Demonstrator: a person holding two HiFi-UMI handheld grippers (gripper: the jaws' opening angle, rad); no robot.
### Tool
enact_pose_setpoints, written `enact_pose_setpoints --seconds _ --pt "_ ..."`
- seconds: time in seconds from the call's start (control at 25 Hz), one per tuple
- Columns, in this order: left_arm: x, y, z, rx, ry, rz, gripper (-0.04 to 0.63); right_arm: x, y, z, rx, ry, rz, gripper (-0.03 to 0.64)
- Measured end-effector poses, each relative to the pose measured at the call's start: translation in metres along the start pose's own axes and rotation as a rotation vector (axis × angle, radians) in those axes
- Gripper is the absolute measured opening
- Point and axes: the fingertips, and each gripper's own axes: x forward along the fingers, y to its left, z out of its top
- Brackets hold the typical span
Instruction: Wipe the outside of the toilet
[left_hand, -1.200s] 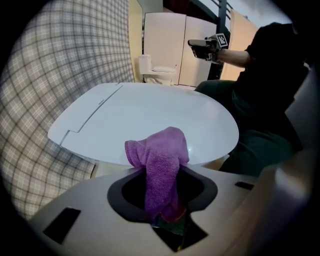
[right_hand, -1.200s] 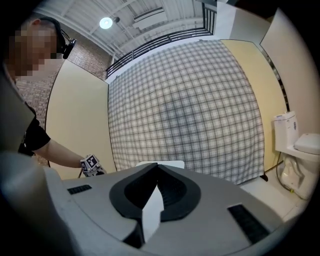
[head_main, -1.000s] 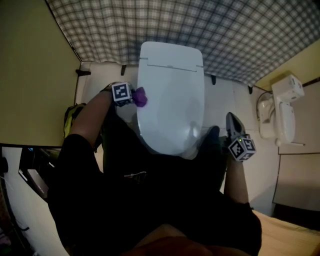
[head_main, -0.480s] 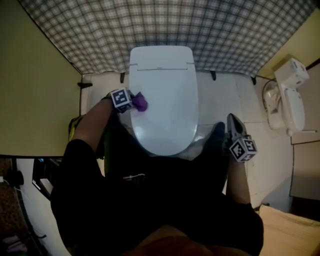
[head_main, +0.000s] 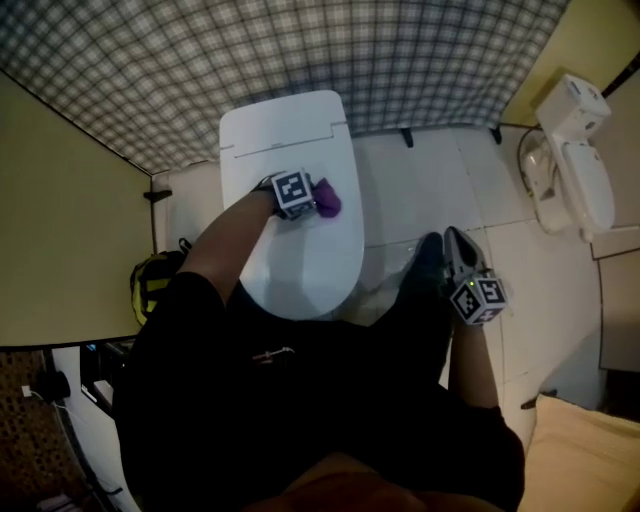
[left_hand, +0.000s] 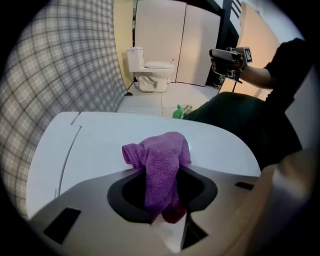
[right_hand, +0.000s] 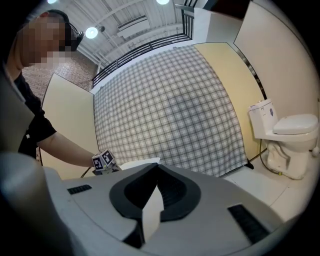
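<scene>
On the closed toilet lid (head_main: 295, 258), the L hand-held gripper (head_main: 316, 203) pinches a purple cloth (head_main: 329, 199), prob. mid-wipe; next it needs a firm push across & down the sides, while the R hand-held gripper (head_main: 450, 243) hangs apart, jaws together, nothing in them.

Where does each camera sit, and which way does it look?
Head view: person's head, down onto the toilet lid; left gripper, right gripper, forearms show.
Left gripper view: on left gripper, across the lid past its purple cloth; right gripper shows.
Right gripper view: on right gripper, toward the checked wall; left forearm shows.
Shared: both gripper views show a second toilet.
</scene>
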Motion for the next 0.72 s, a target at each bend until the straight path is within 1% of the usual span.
enact_pose_setpoints --seconds 0.12,0.32,0.44,0.52,0.6,0.64,0.72 --pt "0.015 0.006 0.036 0.017 -0.013 -0.014 0.131 -0.008 -0.013 -0.005 0.023 0.013 -0.025 0.003" --pt "0.032 0.015 0.076 0.029 -0.045 -0.002 0.130 -0.012 -0.024 -0.009 0.016 0.023 -0.032 0.003" --pt "0.029 0.011 0.087 -0.003 -0.092 -0.005 0.130 -0.015 -0.020 -0.004 -0.007 0.021 -0.029 0.003" --pt "0.013 0.007 0.080 -0.039 -0.136 -0.004 0.132 -0.017 -0.011 0.005 -0.023 0.014 -0.023 0.003" --pt "-0.010 -0.002 0.061 -0.043 -0.161 0.004 0.132 -0.017 0.002 0.015 -0.042 0.005 -0.014 0.003" --pt "-0.023 -0.008 0.047 -0.039 -0.166 0.010 0.132 -0.014 0.009 0.019 -0.053 -0.003 0.000 0.003" --pt "-0.048 -0.020 0.006 -0.038 -0.155 0.029 0.132 -0.007 0.027 0.025 -0.069 -0.014 0.023 0.003"
